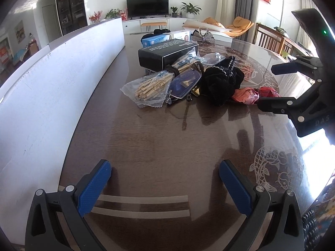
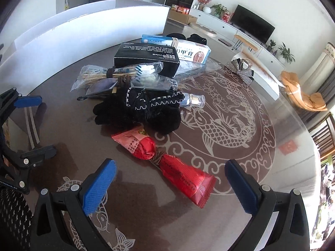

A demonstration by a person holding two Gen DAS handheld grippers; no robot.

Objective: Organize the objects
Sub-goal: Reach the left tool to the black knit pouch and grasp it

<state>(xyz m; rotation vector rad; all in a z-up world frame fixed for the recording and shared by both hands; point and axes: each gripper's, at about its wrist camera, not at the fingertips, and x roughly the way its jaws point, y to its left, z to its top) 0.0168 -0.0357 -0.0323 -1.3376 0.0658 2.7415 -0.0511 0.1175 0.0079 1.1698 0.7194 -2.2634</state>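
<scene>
A pile of objects lies mid-table: a black box (image 1: 167, 54) (image 2: 146, 57), a clear bag of wooden sticks (image 1: 150, 86) (image 2: 98, 75), black knit gloves (image 1: 222, 81) (image 2: 144, 108), and a red wrapped packet (image 1: 255, 95) (image 2: 167, 161). My left gripper (image 1: 165, 186) is open and empty, low over bare table short of the pile. My right gripper (image 2: 169, 186) is open, its fingers either side of the red packet's near end, not touching it. It shows at the right of the left wrist view (image 1: 274, 87).
A white board (image 1: 52, 79) (image 2: 83, 25) stands along the table's left side. A clear bottle (image 2: 192, 100), blue (image 2: 155, 39) and white (image 2: 192, 52) cartons and a glittery bow (image 1: 202, 36) (image 2: 240, 69) lie behind the pile. The table (image 1: 167, 138) has fish patterns.
</scene>
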